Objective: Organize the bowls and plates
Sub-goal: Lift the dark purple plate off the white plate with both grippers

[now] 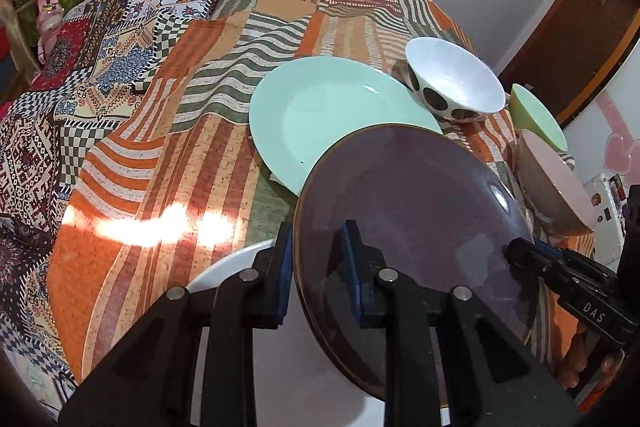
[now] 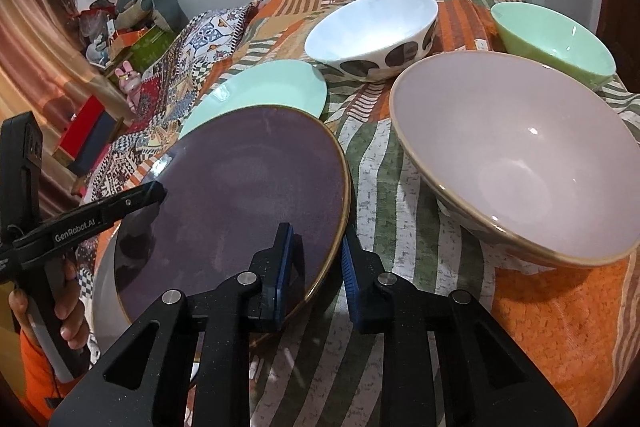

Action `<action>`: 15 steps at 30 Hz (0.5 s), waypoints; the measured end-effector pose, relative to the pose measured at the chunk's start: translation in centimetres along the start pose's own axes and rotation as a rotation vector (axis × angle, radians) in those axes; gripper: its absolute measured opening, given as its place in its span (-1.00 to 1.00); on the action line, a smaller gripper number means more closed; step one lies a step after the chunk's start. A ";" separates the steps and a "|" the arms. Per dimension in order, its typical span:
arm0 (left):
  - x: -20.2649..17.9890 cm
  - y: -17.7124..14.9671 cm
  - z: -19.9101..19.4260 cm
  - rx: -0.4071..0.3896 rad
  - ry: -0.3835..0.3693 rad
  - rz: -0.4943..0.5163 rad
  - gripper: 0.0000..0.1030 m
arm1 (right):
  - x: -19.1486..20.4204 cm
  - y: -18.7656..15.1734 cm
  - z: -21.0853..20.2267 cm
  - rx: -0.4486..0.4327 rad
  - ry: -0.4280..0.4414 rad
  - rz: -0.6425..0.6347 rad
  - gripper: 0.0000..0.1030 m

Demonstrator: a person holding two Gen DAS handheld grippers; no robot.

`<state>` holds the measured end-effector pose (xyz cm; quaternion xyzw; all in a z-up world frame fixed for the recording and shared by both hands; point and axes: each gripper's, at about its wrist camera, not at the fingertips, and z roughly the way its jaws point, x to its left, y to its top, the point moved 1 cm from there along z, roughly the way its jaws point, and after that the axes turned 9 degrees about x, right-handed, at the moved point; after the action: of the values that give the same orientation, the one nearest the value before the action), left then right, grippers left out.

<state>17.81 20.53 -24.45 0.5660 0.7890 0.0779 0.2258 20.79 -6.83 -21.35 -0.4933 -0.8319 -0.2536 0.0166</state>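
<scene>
A dark purple plate [image 1: 408,211] with a thin brown rim is held from both sides. My left gripper [image 1: 318,259] is shut on its left rim, the blue pads on either side of the edge. My right gripper [image 2: 316,259] is shut on the opposite rim of the purple plate [image 2: 240,187]. Directly under it lies a white plate [image 1: 232,263], mostly hidden; I cannot tell if the two touch. Behind lies a mint plate [image 1: 332,115]. A white bowl with dark spots [image 2: 372,27], a green bowl [image 2: 556,39] and a large pink bowl [image 2: 520,163] stand to the right.
Everything rests on a patchwork cloth [image 1: 160,155] in orange, green and white stripes. The pink bowl stands close to my right gripper's right side. A person's hand [image 2: 68,311] holds the left gripper's handle. Boxes and soft toys [image 2: 132,23] crowd the far left.
</scene>
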 end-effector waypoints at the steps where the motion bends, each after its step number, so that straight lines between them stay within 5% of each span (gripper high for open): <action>1: -0.1 -0.1 -0.2 -0.005 0.002 0.004 -0.55 | 0.0 0.0 -0.2 -0.005 0.002 0.000 -0.59; 15: -2.7 -1.6 -5.5 -0.102 0.013 0.047 -0.55 | 0.8 -0.6 -4.3 -0.099 -0.001 -0.023 -0.59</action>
<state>14.69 18.17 -19.43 0.5717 0.7719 0.1272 0.2472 18.92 -8.29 -17.68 -0.4841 -0.8239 -0.2944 -0.0113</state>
